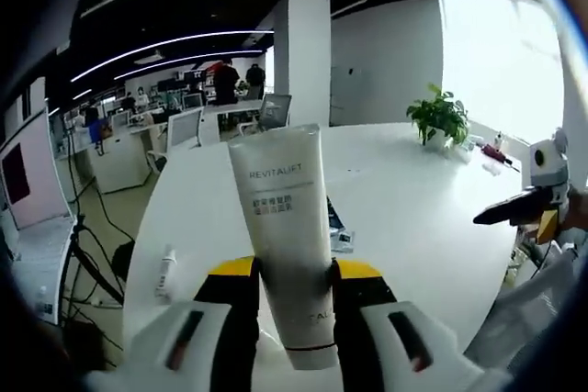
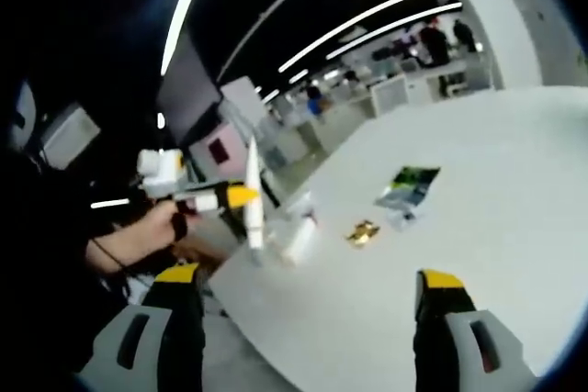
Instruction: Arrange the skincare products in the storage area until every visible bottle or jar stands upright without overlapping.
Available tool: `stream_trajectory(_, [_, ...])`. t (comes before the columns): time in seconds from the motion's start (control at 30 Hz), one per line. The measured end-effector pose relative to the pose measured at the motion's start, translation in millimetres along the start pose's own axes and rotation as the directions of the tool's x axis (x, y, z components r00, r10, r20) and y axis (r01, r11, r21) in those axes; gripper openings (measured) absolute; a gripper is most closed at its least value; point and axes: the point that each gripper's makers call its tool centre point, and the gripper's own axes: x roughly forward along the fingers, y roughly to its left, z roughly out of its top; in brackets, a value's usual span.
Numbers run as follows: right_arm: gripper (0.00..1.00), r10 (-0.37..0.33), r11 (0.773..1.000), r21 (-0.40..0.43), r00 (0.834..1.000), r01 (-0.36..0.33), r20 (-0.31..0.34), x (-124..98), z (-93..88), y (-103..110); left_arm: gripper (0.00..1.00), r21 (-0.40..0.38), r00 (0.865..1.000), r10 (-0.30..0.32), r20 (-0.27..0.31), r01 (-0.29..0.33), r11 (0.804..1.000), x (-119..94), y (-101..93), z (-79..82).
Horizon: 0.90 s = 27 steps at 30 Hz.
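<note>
**Skincare tube held aloft as sorting goes on**

The skincare tube (image 1: 280, 227), white and marked REVITALIFT, stands cap-down between the jaws of the left gripper (image 1: 294, 296), which are closed on its lower body just above the cap, lifting it clear of the white surface (image 1: 413, 218). Gripping low keeps the flat crimped end up, so the tube could, it seems, be set down on its cap. In the right gripper view the same tube (image 2: 252, 195) shows edge-on, held in the air near the surface's edge. The right gripper (image 2: 308, 305) hangs with its jaws wide apart and empty, apparently free to steady or take another item. On the surface lie a small white bottle (image 2: 299, 236) on its side, a gold item (image 2: 363, 233) and a green packet (image 2: 409, 185), all apart from one another. A potted plant (image 1: 439, 117) sits at the far side.
</note>
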Motion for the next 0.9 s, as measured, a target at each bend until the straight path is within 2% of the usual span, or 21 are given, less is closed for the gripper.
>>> stream_trajectory(0.43, [0.99, 0.045, 0.998, -0.041, 0.999, -0.045, -0.010, 7, 6.7, 20, 0.25, 0.058, 0.996, -0.079, 0.033, 0.077, 0.995, -11, -41.2, 20.3])
stream_trajectory(0.9, [0.99, 0.070, 0.994, -0.092, 0.997, -0.067, 0.031, 8, 35.5, 37, 0.25, 0.162, 0.991, -0.130, 0.029, 0.123, 0.979, -27, -71.7, 26.1])
